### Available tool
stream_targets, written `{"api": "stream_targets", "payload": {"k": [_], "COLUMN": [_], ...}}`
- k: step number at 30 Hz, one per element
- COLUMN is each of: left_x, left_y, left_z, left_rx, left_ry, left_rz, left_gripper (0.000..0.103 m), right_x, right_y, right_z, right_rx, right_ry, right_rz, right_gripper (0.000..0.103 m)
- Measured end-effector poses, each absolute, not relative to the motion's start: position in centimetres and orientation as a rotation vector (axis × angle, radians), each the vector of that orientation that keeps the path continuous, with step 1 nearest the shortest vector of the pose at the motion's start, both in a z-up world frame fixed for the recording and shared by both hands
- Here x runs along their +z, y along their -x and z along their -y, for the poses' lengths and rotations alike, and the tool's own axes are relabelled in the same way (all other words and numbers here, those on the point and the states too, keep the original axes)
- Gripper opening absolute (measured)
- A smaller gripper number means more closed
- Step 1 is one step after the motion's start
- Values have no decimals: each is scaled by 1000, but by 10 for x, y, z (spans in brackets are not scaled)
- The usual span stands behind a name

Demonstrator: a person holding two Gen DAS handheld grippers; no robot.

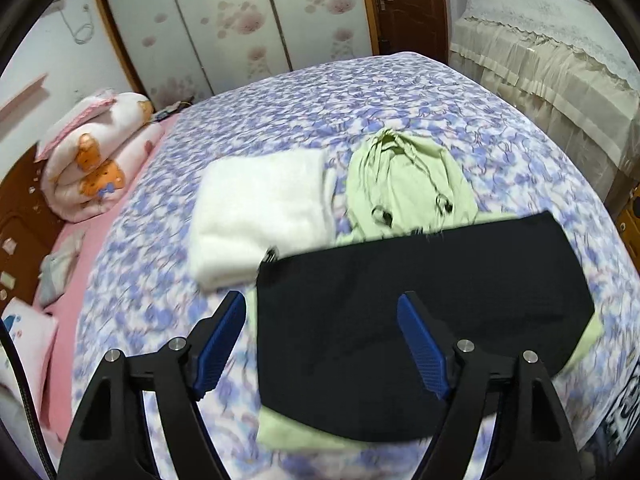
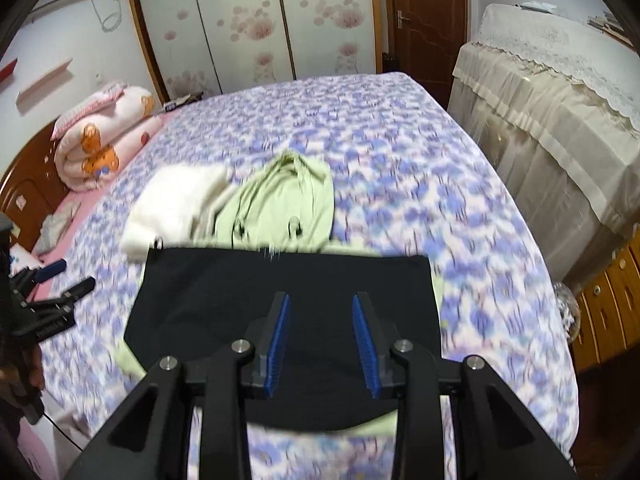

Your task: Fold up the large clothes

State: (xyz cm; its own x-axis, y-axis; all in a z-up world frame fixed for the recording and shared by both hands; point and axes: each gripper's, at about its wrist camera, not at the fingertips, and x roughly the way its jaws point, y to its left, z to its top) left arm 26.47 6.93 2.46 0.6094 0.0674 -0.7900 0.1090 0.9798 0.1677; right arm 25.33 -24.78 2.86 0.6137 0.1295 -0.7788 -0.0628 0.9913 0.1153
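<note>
A black folded garment (image 1: pixel 420 300) lies flat on the bed (image 1: pixel 360 96), on top of the lower part of a pale green hooded garment (image 1: pixel 404 184). A folded white garment (image 1: pixel 260 208) rests to the left of the green one. My left gripper (image 1: pixel 322 312) hovers open over the black garment's left edge with nothing between its blue pads (image 1: pixel 224 344). In the right wrist view, my right gripper (image 2: pixel 321 298) hangs above the middle of the black garment (image 2: pixel 240 288). Its jaws stand partly apart and empty. The left gripper (image 2: pixel 72 278) shows at that view's left edge.
A rolled pink quilt (image 1: pixel 96 160) lies at the bed's head on the left. A cream lace-covered piece of furniture (image 1: pixel 560 80) stands along the right side, with wooden drawers (image 2: pixel 608 300) near it. A wardrobe (image 1: pixel 240 20) and a door stand beyond the bed.
</note>
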Motion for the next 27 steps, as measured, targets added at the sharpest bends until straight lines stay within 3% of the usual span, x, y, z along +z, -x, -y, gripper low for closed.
{"api": "stream_targets", "payload": {"k": [6,11,16,27], "left_x": [0,-49,-121,-183], "left_y": [-374,-467,-555,-630], "left_z": [-57,-42,-29,-17], "left_rx": [-113,-159,-161,-185], "left_ry": [-67,-31,-20,52], "left_rz": [-957,-986,-1098,-1222], "left_gripper": [77,65,45,45], "right_x": [-2,-52,-115,-182], "right_y": [-361,-452,-528,-613], "right_z": [249,256,261,252], "right_rx": [128,128,139,147], "right_ry": [-172,-291,-377,-402], "right_rz": [-982,-1036,-1125,-1217], "right_gripper": [33,33,33,33]}}
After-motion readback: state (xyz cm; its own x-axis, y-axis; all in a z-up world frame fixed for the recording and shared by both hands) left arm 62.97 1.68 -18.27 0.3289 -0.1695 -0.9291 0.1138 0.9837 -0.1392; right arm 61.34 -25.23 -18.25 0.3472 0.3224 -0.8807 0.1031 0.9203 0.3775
